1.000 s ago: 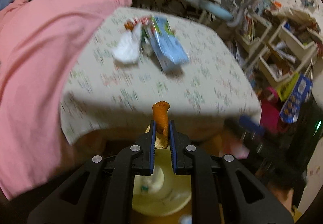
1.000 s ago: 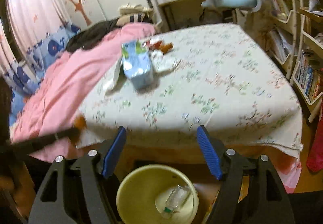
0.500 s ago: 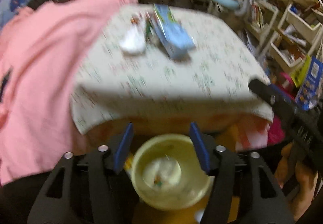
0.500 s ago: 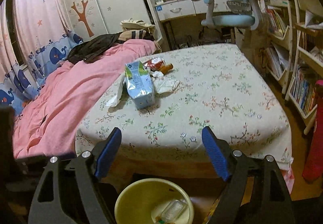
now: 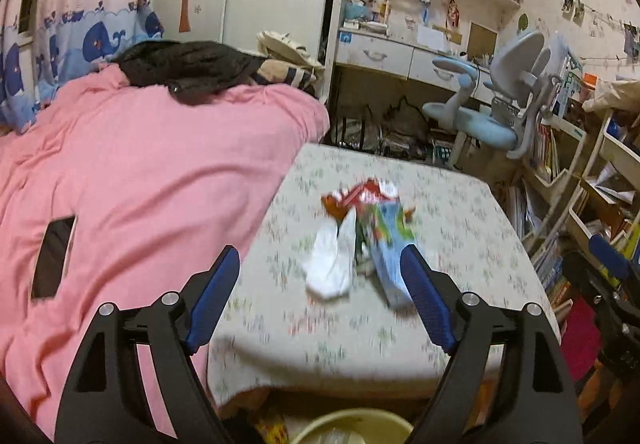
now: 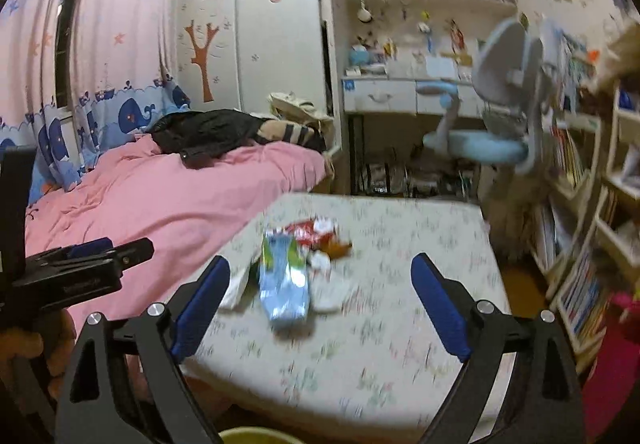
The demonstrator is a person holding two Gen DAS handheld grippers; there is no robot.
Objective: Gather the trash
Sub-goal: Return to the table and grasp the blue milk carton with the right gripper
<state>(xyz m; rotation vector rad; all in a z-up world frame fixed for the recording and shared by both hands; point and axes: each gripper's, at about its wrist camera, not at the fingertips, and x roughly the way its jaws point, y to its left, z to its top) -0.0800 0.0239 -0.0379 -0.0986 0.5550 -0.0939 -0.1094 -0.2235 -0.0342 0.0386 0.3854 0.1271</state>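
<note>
Two claws hang over a floral-cloth bench [image 5: 460, 244] in a cluttered child's bedroom. The left claw [image 5: 320, 300] stands wide with nothing between its blue pads, and the right claw [image 6: 320, 304] is likewise spread wide and holds nothing. The trash lies in one heap near the bench's middle, blurred: one blue carton [image 6: 285, 280] lying flat, one red-and-white wrapper [image 6: 310, 230] behind it, one orange-brown scrap [image 6: 338, 248], and white tissue [image 5: 330, 264] beside the carton, the number of pieces unclear. One yellow bin [image 5: 352, 426] shows its rim at the bottom edge, below the bench's near side. One pink quilt [image 5: 140, 183] covers the bed alongside.
</note>
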